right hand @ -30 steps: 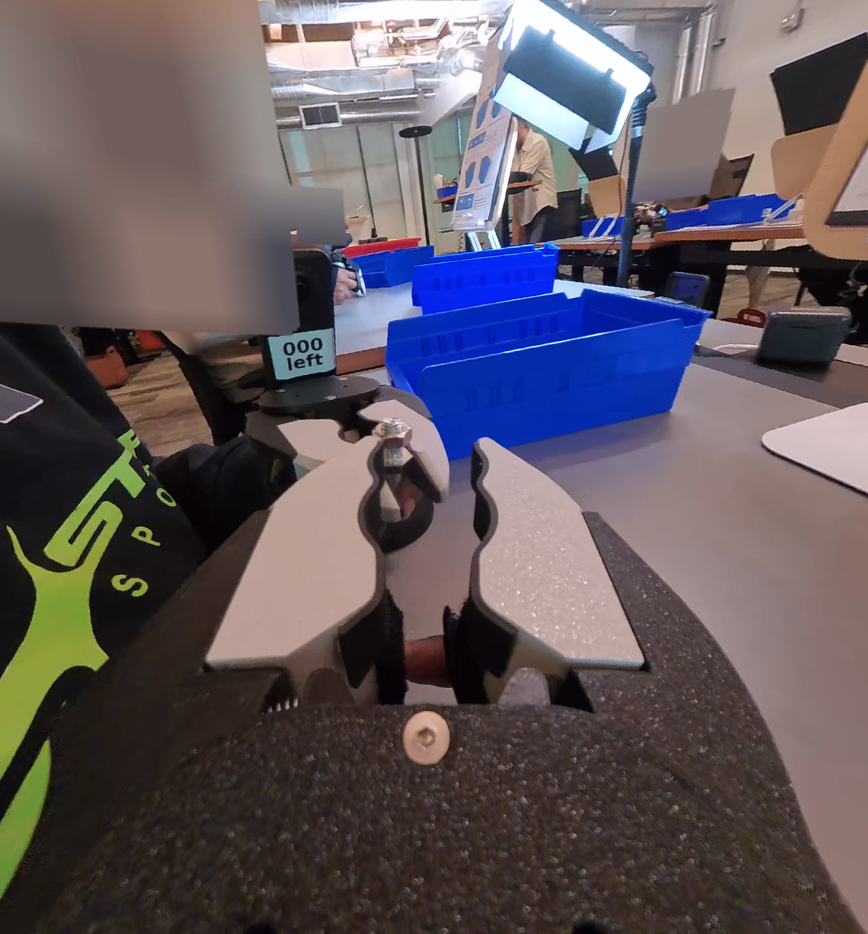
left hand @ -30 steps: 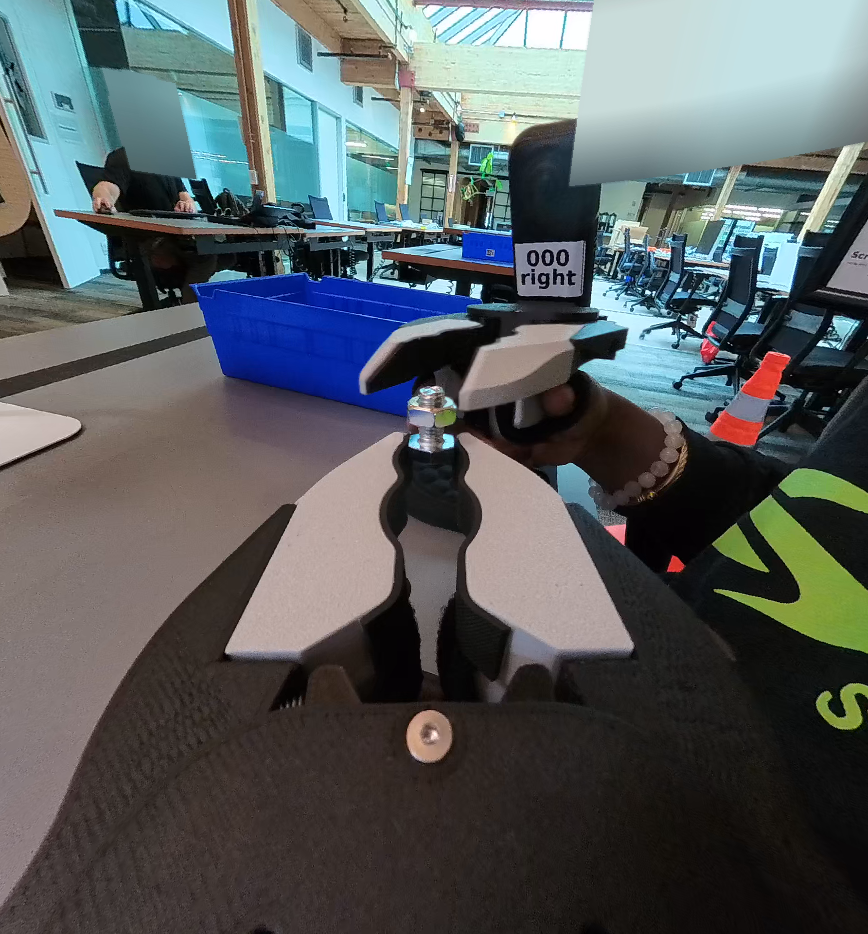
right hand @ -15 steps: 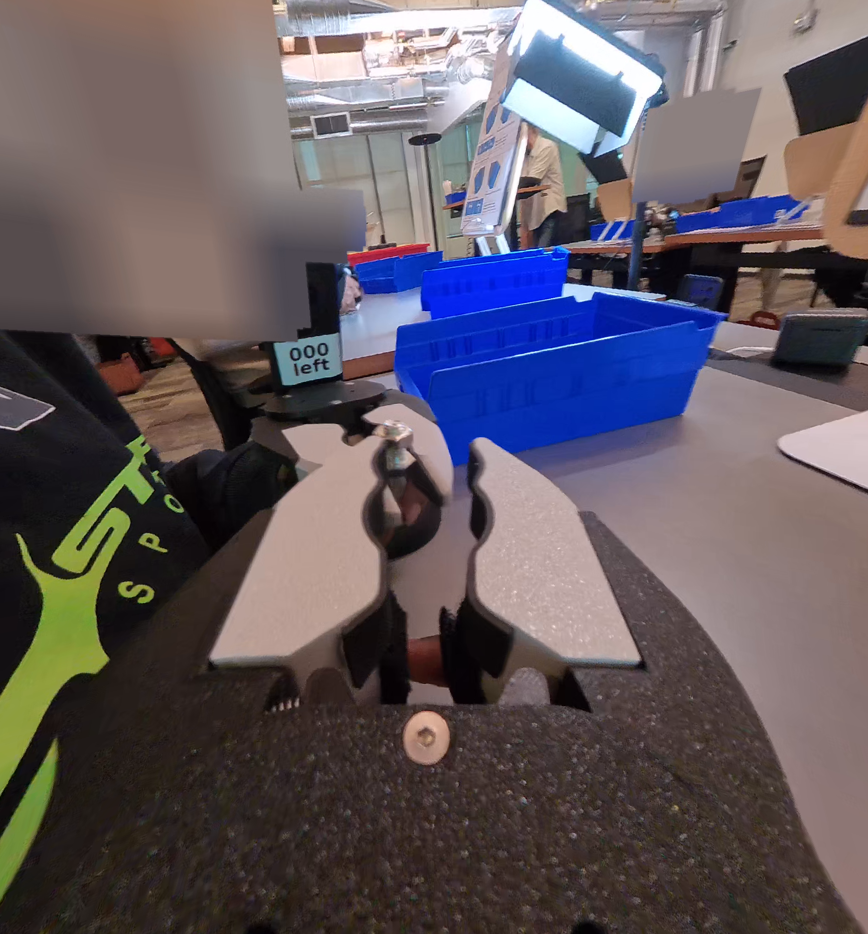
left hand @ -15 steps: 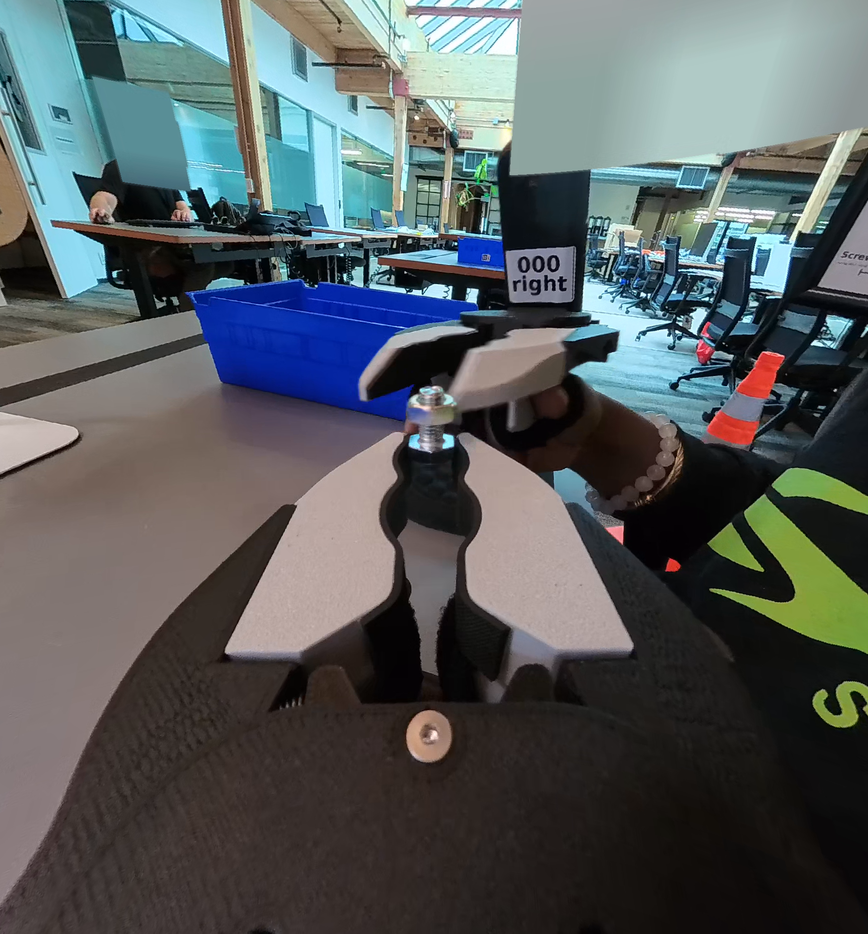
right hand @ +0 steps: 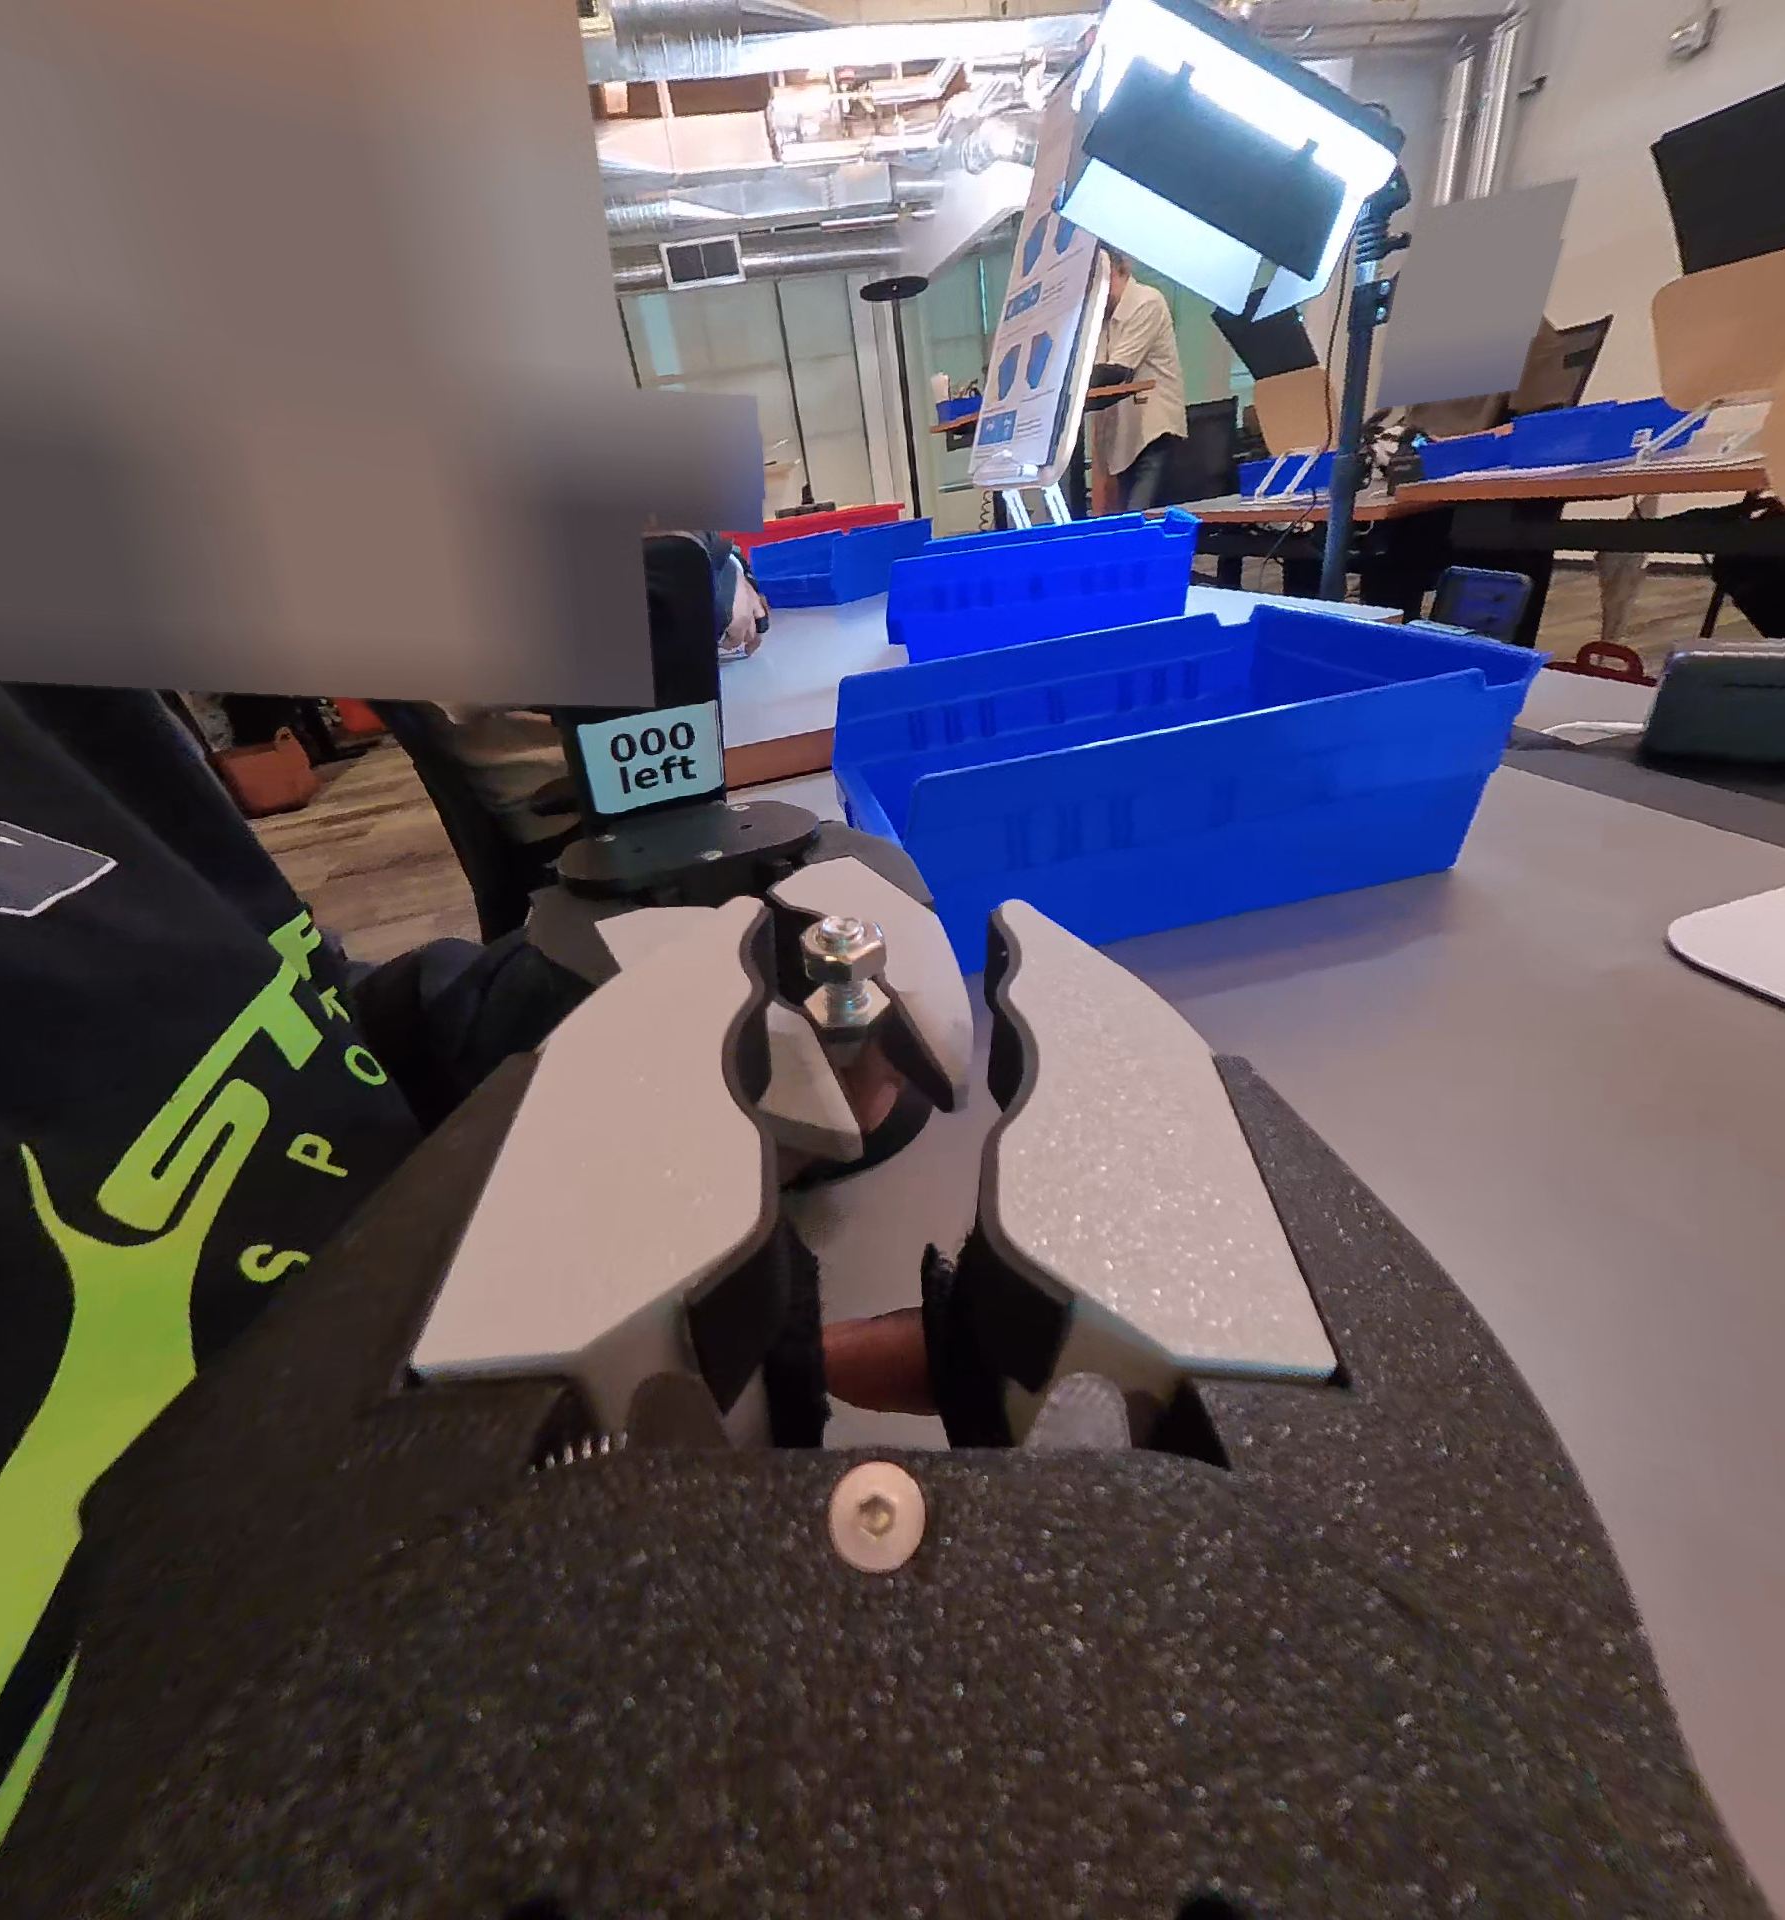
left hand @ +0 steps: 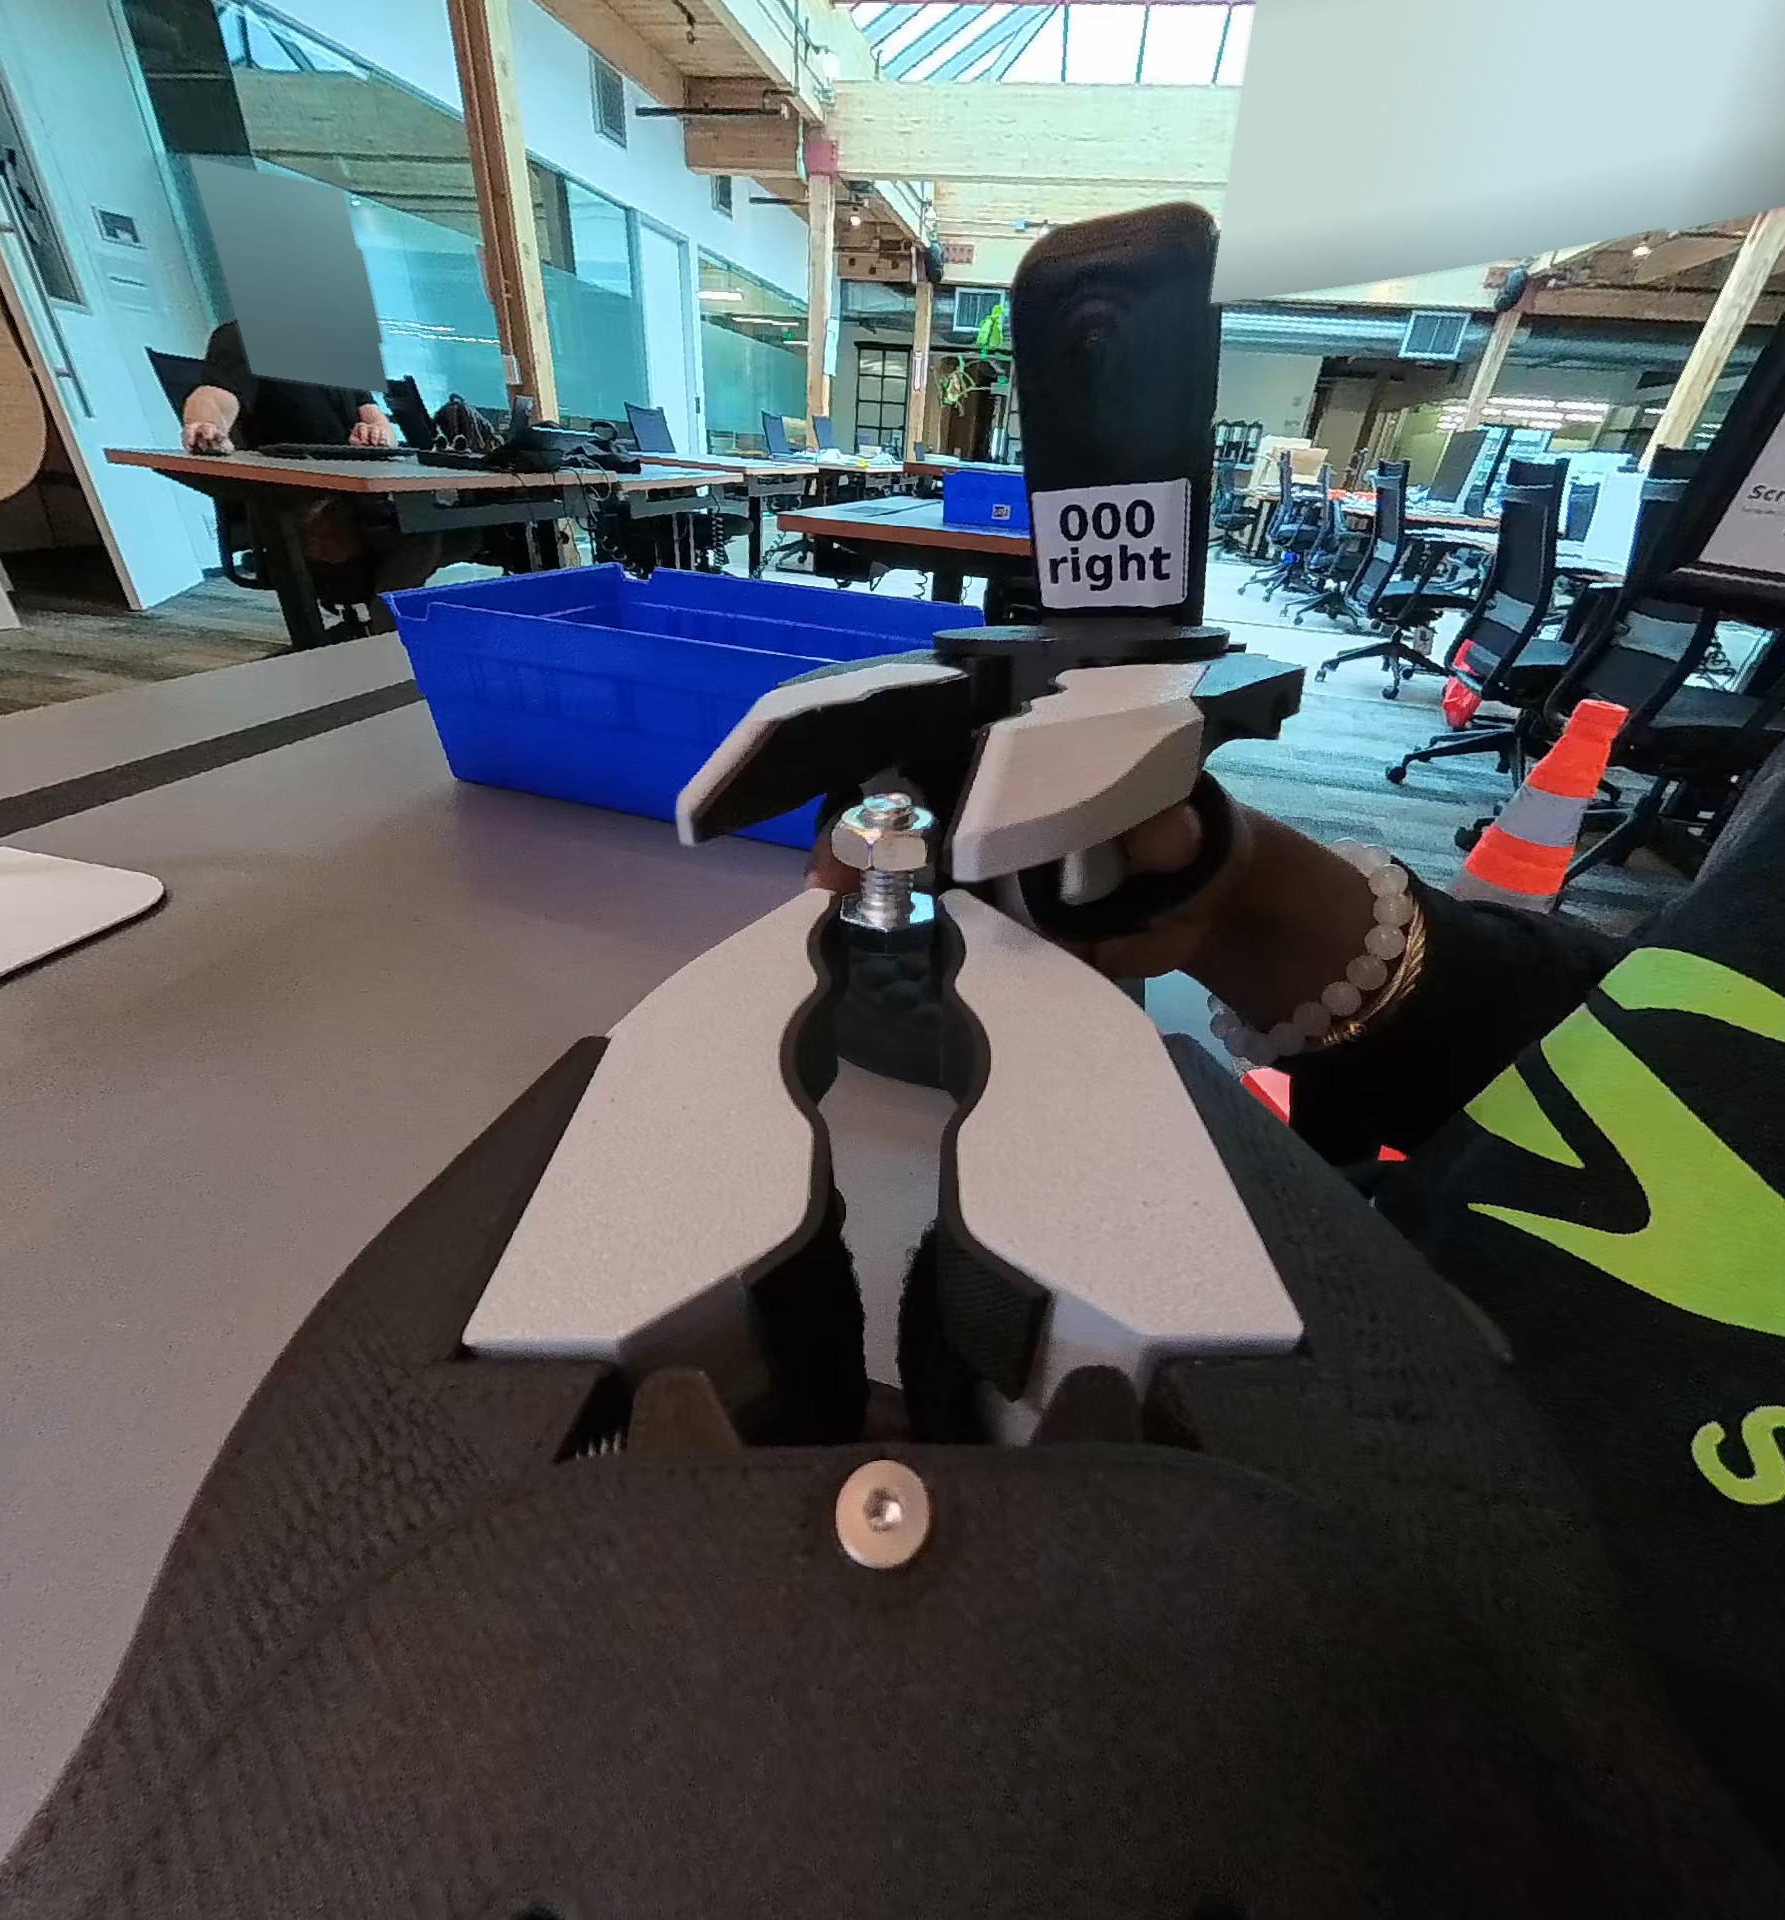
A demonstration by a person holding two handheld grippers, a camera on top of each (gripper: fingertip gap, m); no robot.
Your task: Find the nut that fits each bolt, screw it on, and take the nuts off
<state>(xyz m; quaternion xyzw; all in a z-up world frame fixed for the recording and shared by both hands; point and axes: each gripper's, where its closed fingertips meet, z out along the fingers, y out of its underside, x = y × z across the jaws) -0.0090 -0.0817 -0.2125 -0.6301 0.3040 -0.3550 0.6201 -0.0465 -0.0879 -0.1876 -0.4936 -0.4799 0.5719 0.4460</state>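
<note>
Left gripper (left hand: 883, 920): clamped on bolt (left hand: 883, 899), frame centre.
Nut (left hand: 883, 840): near bolt top.
Right gripper (right hand: 872, 940): jaws apart, empty, flanking nut.

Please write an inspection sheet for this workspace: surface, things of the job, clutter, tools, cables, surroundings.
Surface: grey table, dark stripe across the far part.
Job's things: bolt upright, its head clamped; nut near the top of its thread.
Clutter: blue bin; white pad at the edge; grey case behind.
Tools: left tool shut on the bolt; right tool open, fingers either side of the nut.
Cables: nothing seen on this table.
Surroundings: open office with desks, chairs, an orange cone, a light panel.
</note>
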